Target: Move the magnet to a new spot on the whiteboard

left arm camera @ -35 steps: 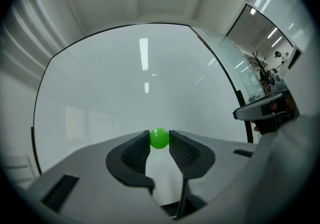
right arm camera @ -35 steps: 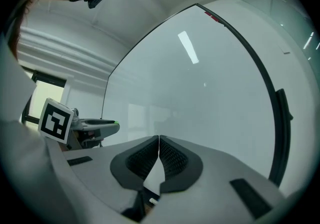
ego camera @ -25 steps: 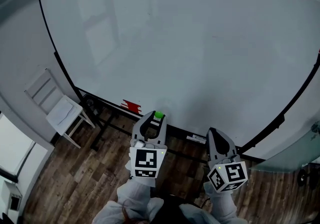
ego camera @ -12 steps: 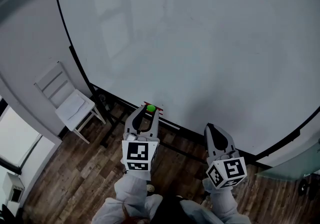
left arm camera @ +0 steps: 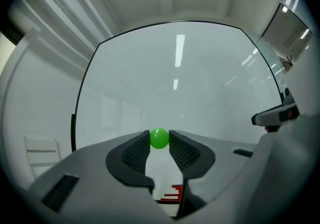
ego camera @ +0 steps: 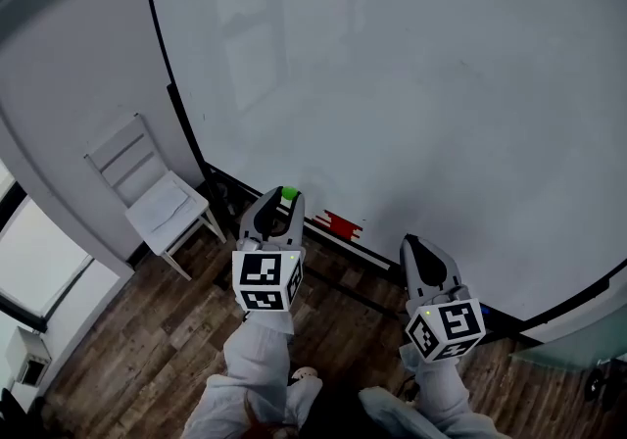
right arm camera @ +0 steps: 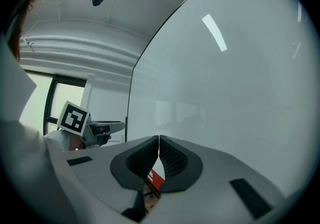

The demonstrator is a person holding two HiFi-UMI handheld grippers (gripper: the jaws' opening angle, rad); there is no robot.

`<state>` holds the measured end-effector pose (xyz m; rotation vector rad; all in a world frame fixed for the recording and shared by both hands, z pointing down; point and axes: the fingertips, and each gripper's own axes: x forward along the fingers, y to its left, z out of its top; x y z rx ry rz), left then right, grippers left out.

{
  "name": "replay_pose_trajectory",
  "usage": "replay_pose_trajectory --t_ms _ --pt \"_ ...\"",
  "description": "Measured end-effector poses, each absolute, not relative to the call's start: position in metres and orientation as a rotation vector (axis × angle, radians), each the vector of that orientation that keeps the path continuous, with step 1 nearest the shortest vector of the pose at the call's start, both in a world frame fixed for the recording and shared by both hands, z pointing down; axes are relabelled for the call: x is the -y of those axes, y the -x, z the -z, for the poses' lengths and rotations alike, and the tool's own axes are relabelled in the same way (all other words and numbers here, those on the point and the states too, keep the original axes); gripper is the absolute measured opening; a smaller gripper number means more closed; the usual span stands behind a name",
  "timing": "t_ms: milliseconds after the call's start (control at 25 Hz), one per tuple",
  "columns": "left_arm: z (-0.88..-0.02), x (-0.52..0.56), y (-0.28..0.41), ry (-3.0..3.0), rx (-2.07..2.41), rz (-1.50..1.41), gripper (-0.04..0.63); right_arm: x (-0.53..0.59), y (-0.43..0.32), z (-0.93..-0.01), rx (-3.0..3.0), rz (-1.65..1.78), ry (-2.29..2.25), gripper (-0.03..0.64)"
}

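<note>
A small round green magnet (left arm camera: 159, 138) sits pinched between the tips of my left gripper (left arm camera: 159, 140), whose jaws press on it from both sides. In the head view the green magnet (ego camera: 289, 193) shows at the tip of my left gripper (ego camera: 285, 198), low on the whiteboard (ego camera: 411, 74) near its left edge. My right gripper (ego camera: 415, 249) hangs lower right, jaws together with nothing between them; in its own view the right gripper (right arm camera: 158, 142) points at the whiteboard (right arm camera: 235, 78).
A red eraser (ego camera: 340, 225) lies on the board's bottom ledge between the grippers. A white chair (ego camera: 147, 194) stands left of the board on the wooden floor (ego camera: 127, 339). The board's black frame (ego camera: 171, 84) runs along its left side.
My left gripper with the magnet has moved left along the board's lower part, past the red eraser, which now lies to its right. The right gripper has kept its place.
</note>
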<state>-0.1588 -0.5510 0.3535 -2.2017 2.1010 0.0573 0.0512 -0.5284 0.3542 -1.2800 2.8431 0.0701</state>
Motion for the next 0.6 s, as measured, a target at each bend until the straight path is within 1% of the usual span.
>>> replay_pose_trajectory --t_ms 600 --pt "-0.359 0.600 0.266 2.179 -2.148 -0.027 0.124 0.560 0.075 -0.357 -2.935 -0.089 1.162 0.028"
